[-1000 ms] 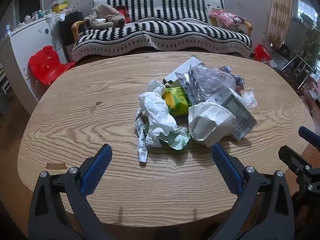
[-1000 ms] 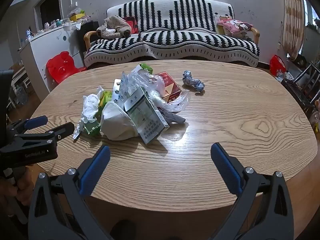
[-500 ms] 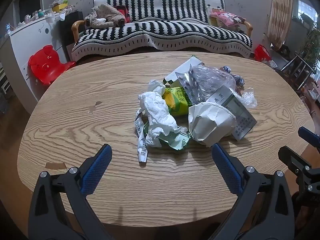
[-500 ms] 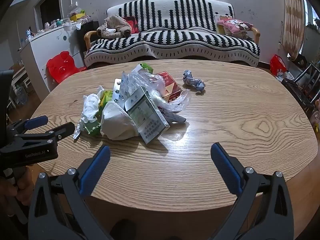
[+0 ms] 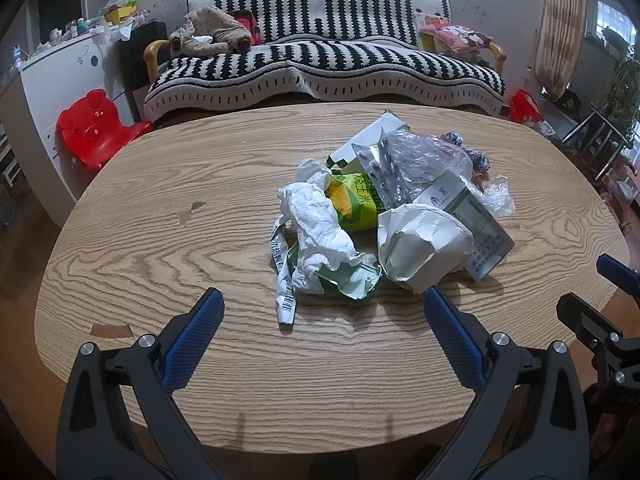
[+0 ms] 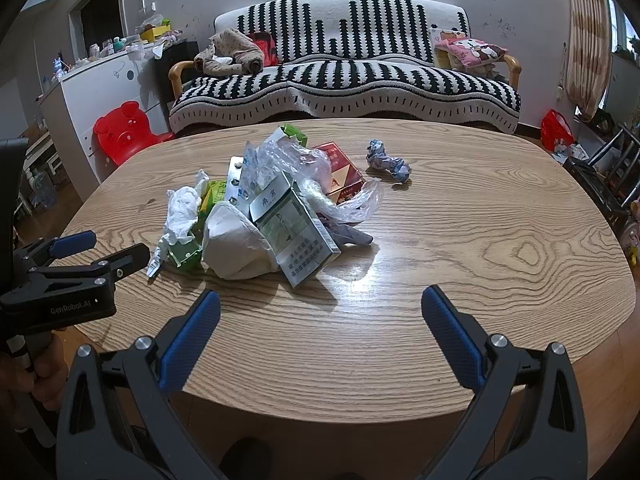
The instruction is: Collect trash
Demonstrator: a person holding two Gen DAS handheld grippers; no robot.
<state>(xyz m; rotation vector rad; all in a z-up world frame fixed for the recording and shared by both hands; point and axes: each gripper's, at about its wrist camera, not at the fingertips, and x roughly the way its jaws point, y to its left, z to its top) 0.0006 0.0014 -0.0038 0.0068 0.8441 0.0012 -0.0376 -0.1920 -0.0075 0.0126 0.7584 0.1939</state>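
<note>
Hovered at the near edge of the oval wooden table [image 5: 160, 240] with the left gripper [image 5: 322, 300], fingers spread wide and holding nothing; did likewise with the right gripper [image 6: 320, 298], equally spread and empty. Found no difference from the frames of a second and half a second before: same poses, same heap, nothing lifted. Judged the collecting not yet begun, with every piece still to be picked and no bin or bag in sight to receive it. Found the trash heaped mid-table, just ahead of the left gripper and ahead-left of the right. Nearest, met a barcoded receipt strip [image 5: 285, 300], a pale green plastic tray piece [image 5: 352, 280] and a crumpled white tissue [image 5: 316, 228]; beside these, a balled white paper wrapper [image 5: 420, 248] resting against a silver cigarette pack [image 5: 476, 224]. Behind, picked out a yellow corn wrapper [image 5: 354, 204], a blister strip [image 5: 384, 172], a clear plastic bag [image 5: 428, 160] and a white-and-green carton [image 5: 372, 136]. Got only from the right wrist view a red cigarette pack [image 6: 340, 172] under the plastic, and a crumpled blue-white wad [image 6: 388, 160] plainly apart from the heap, barely glimpsed from the left. Saw beyond the table a striped sofa [image 5: 320, 68].
</note>
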